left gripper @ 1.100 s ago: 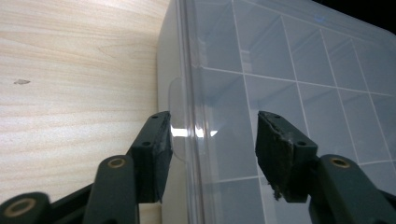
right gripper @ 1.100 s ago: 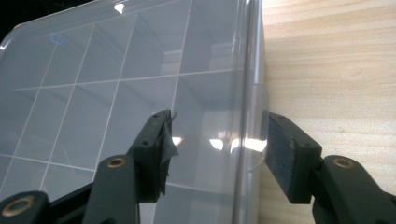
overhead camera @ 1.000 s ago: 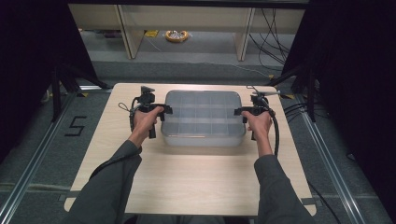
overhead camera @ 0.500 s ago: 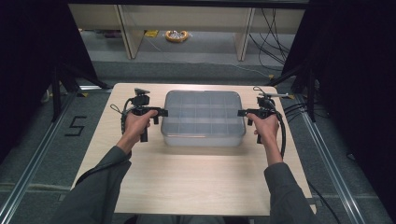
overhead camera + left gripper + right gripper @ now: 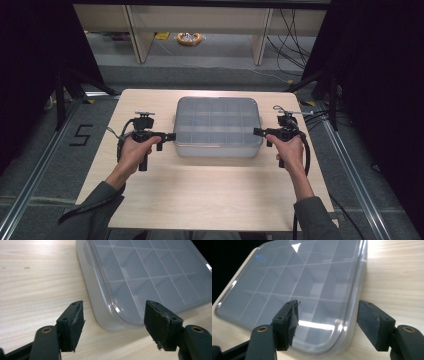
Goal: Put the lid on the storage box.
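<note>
A clear plastic organiser box [image 5: 218, 126] with a shut lid and a grid of compartments lies in the middle of the wooden table [image 5: 210, 185]. My left gripper [image 5: 170, 136] is open just off the box's left side, and its jaws straddle the near left corner of the box [image 5: 140, 282] with nothing between them. My right gripper [image 5: 256, 132] is open at the box's right side. In the right gripper view its jaws stand apart over a near corner of the box [image 5: 297, 287], holding nothing.
The table's near half is bare wood. Beyond the far edge stand the legs of a shelf unit [image 5: 135, 35], with a yellow roll [image 5: 189, 38] and cables [image 5: 295, 45] on the floor. Black curtains flank both sides.
Both hands have slid outward and slightly toward me, from over the box's side edges to just beside them. The box has not moved.
</note>
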Motion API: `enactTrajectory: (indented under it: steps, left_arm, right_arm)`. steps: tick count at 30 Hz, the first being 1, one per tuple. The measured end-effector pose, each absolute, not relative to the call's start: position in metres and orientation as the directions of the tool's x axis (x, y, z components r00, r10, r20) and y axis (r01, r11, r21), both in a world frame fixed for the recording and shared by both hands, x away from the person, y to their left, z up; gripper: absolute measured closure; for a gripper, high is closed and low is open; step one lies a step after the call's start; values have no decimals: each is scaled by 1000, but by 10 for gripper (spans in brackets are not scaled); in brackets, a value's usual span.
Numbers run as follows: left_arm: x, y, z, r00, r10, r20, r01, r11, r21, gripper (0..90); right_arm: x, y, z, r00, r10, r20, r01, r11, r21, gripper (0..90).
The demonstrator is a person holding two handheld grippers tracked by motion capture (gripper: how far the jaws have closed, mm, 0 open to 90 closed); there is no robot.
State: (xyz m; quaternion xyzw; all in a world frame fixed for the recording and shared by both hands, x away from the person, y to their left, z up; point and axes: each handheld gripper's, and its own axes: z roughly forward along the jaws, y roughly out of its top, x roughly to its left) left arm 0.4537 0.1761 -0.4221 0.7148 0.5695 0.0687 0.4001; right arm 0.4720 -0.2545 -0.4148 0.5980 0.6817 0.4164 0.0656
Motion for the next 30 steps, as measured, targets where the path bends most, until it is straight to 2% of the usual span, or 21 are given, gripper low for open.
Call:
enactTrajectory:
  steps: [3, 5, 6, 11, 18, 30]
  left_arm:
    - [445, 175, -424, 357, 864, -354, 755, -44, 655, 310]
    - [439, 174, -427, 373, 862, -342, 747, -60, 662, 305]
    - [436, 173, -428, 377, 862, -340, 745, -64, 664, 298]
    - [422, 170, -436, 409, 853, -325, 736, -97, 671, 285]
    - [395, 165, -453, 430, 847, -313, 726, -117, 678, 273]
    - [347, 157, -472, 536, 808, -244, 677, -239, 696, 254]
  right_arm:
    - [464, -254, -417, -330, 862, 384, 735, -20, 678, 328]
    - [456, -249, -417, -327, 855, 403, 742, -32, 670, 317]
    - [451, -248, -417, -358, 856, 372, 720, 0, 694, 308]
    - [434, -242, -417, -395, 854, 339, 698, 38, 716, 282]
    - [405, -237, -429, -447, 825, 346, 690, 72, 721, 274]
    - [365, -227, -452, -517, 789, 332, 673, 135, 727, 239]
